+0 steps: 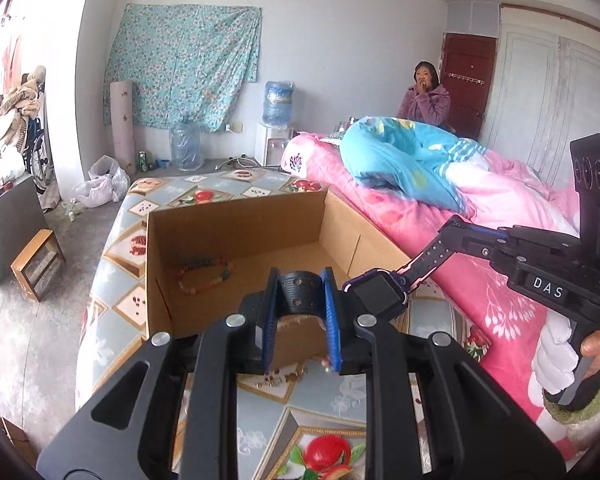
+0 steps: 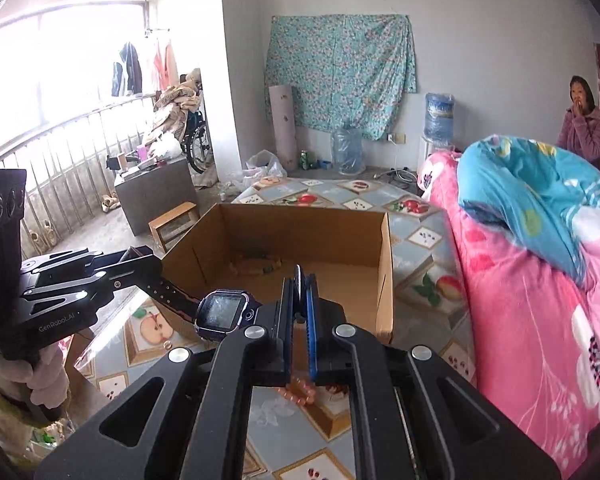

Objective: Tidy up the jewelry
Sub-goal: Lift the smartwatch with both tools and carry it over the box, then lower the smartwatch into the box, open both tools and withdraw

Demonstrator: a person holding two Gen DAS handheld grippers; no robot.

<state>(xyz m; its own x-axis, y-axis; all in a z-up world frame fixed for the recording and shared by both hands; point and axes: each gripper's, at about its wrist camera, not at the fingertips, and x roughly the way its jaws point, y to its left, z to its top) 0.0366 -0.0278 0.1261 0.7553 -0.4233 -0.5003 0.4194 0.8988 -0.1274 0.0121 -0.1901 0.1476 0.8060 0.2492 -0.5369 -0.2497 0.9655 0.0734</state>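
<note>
2 grippers clamp 1 watch [image 2: 223, 314] | beaded bracelet [image 1: 206, 276] clear only left view

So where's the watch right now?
The watch hangs in the air between the two tools, each shut on one strap end, just in front of the cardboard box on the table.

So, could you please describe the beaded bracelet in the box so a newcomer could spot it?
Find the open cardboard box on the fruit-patterned tablecloth. On its floor, near the far left corner, lies the beaded bracelet, a loop of orange and green beads, the only thing inside.
</note>
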